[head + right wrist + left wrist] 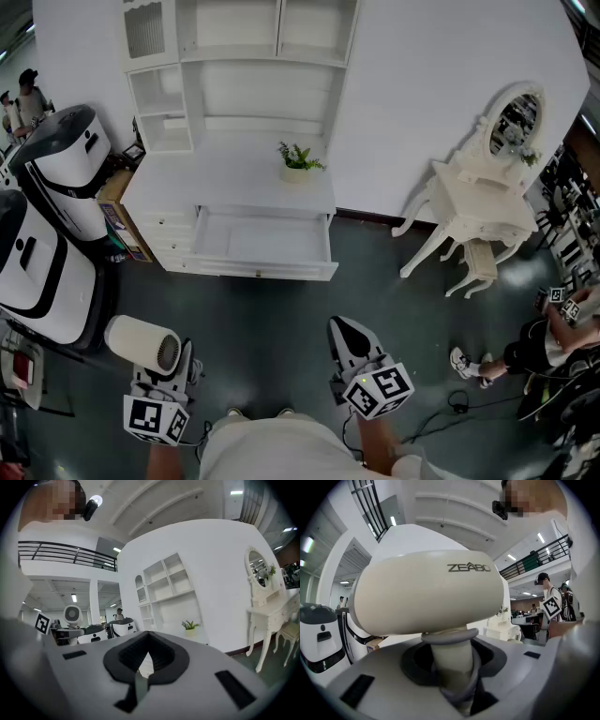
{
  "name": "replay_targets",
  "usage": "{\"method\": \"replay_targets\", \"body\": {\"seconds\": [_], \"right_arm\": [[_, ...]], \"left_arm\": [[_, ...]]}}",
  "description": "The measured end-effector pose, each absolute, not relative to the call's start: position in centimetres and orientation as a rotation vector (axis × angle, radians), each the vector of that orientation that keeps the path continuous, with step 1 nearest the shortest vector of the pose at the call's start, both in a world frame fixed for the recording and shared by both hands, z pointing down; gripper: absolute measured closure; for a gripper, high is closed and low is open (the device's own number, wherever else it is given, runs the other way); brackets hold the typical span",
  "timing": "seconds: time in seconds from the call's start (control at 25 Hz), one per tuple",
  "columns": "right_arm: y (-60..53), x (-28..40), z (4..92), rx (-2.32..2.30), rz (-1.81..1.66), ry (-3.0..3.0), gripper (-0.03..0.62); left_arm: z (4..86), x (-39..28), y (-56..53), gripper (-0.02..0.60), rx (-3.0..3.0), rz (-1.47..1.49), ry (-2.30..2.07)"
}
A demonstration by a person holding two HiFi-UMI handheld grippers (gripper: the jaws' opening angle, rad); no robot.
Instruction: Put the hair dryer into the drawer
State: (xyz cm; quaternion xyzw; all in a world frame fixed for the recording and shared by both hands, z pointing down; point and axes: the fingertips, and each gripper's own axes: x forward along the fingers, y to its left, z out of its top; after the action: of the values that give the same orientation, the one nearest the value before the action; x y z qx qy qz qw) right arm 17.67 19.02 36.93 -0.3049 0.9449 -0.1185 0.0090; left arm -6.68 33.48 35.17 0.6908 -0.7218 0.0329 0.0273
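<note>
A cream hair dryer point(141, 342) is held by its handle in my left gripper point(167, 364) at the lower left of the head view. In the left gripper view its barrel point(426, 592) fills the picture and the handle point(451, 660) stands between the jaws, which are shut on it. My right gripper point(345, 330) is held level at the lower middle, shut and with nothing in it point(143, 665). Ahead stands a white cabinet point(164, 187) with its wide drawer point(262, 267) pulled open; the drawer looks bare inside.
A small potted plant point(298, 161) sits on the cabinet top above the drawer. White-and-black machines point(56, 169) stand at the left. A white dressing table with an oval mirror point(478, 202) and a stool point(480, 262) are at the right. A person point(534, 347) crouches at the right edge; cables point(459, 403) lie nearby.
</note>
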Motion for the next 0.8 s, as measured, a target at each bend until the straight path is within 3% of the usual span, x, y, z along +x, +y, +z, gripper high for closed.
{"method": "replay_targets", "body": {"seconds": [0.8], "right_arm": [[20.0,21.0,38.6,-0.866,-0.5,2.928,0.585]], "left_arm": [[36.4,-3.1,35.3,0.417,2.1,0.115,-2.235]]}}
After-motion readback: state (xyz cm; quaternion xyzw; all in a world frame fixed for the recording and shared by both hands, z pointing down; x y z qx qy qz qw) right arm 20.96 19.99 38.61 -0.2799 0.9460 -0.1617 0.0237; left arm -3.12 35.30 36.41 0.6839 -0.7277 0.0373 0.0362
